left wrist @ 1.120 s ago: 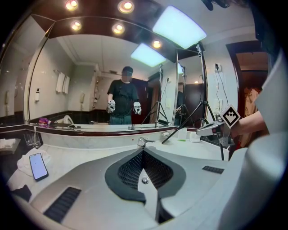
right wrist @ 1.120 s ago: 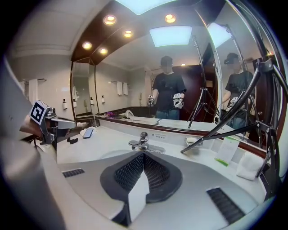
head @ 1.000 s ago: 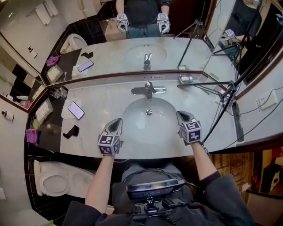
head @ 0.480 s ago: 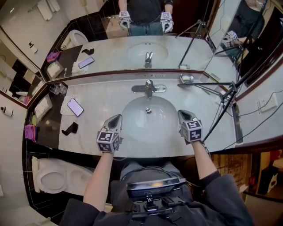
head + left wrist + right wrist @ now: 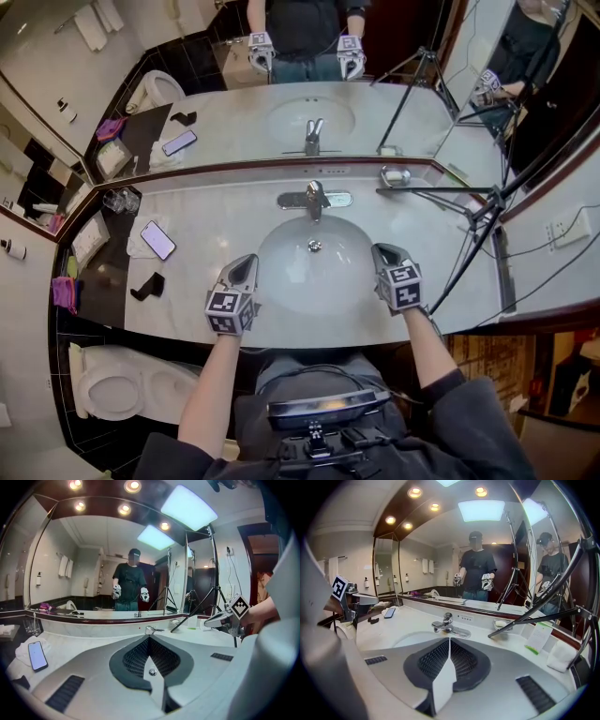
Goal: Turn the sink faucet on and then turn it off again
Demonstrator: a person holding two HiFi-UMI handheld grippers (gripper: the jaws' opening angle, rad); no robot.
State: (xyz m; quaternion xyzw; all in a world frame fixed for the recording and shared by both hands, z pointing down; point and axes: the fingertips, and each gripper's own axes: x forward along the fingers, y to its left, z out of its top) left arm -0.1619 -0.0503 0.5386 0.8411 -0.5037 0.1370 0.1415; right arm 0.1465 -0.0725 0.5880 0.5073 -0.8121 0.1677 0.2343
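The chrome faucet (image 5: 314,199) stands behind the white oval basin (image 5: 281,281), its lever pointing over the bowl; I see no water running. My left gripper (image 5: 246,267) hovers over the basin's front left rim, shut and empty, and points at the faucet (image 5: 149,630). My right gripper (image 5: 384,251) hovers over the front right rim, well short of the faucet (image 5: 447,625). Its jaws have just been opening a trace and show only a hairline slit, with nothing between them. Each gripper view shows the other gripper: the right gripper (image 5: 220,618) and the left gripper (image 5: 361,599).
A phone (image 5: 157,240) lies on a white cloth left of the basin, with a black object (image 5: 150,284) nearer the counter edge. A soap dish (image 5: 396,175) and a tripod (image 5: 469,202) stand at the right. A mirror runs behind the counter. A toilet (image 5: 117,380) is lower left.
Both grippers keep about the same places at the basin's front rim. Only the head view has shifted slightly.
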